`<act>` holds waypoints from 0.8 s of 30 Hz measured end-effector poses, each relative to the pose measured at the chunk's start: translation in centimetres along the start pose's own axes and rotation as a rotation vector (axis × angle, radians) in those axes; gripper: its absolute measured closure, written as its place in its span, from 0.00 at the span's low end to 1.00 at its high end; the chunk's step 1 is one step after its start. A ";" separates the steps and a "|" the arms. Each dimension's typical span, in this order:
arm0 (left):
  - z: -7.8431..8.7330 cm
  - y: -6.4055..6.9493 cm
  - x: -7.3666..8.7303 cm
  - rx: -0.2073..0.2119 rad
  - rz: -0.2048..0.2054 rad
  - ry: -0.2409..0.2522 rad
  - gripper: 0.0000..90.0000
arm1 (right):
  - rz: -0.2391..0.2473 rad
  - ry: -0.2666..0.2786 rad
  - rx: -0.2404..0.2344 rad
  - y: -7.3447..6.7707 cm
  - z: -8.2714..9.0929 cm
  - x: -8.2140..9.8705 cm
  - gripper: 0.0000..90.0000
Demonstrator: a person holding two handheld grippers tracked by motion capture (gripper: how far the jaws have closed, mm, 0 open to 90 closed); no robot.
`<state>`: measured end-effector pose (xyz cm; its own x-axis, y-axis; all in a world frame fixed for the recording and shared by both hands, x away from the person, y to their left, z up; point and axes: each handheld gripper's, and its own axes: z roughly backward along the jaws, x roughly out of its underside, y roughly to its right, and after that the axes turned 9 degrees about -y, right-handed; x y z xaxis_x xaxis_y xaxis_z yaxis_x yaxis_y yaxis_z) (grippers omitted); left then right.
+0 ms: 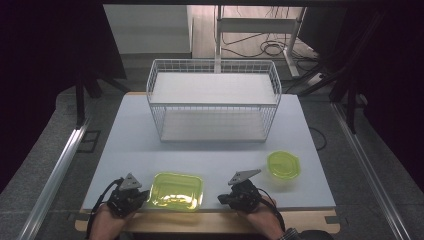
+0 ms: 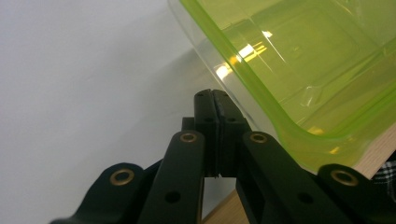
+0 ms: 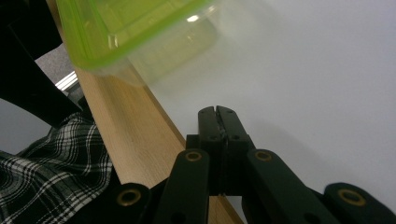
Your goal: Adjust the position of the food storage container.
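green tray (image 1: 177, 191) at table (image 1: 130, 145) edge, between both closed hand-held grippers.

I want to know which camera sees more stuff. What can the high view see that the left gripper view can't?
The high view alone takes in the white wire rack, the small round green container, the right gripper, shut, and the person's hands at the near edge.

The left gripper view alone gives a close look at the left gripper, its jaws pressed together with nothing between them, just beside the container's rim.

Both show the rectangular green container and the white table top.
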<state>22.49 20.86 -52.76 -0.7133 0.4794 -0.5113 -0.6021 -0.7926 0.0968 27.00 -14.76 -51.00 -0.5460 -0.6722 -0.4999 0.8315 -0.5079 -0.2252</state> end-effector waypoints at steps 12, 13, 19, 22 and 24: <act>-1.7 2.6 -2.6 0.052 -0.075 0.011 1.00 | -0.008 0.009 0.010 0.7 0.2 0.1 0.99; -1.9 2.8 -2.8 0.055 -0.078 0.012 0.99 | -0.013 0.013 0.016 0.8 0.3 0.1 0.99; -2.6 3.6 -3.7 0.079 -0.089 0.021 0.99 | -0.031 0.016 0.049 1.9 0.7 0.2 0.99; -2.8 4.1 -4.1 0.085 -0.096 0.027 0.99 | -0.044 0.022 0.071 2.5 1.0 0.2 0.99; -3.1 4.5 -4.4 0.093 -0.107 0.027 0.99 | -0.044 0.024 0.093 3.0 1.1 0.3 0.99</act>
<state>24.05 14.06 -52.70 -0.6343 0.5479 -0.5455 -0.7054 -0.6989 0.1183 29.23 -17.06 -50.87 -0.5784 -0.6353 -0.5118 0.7928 -0.5855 -0.1693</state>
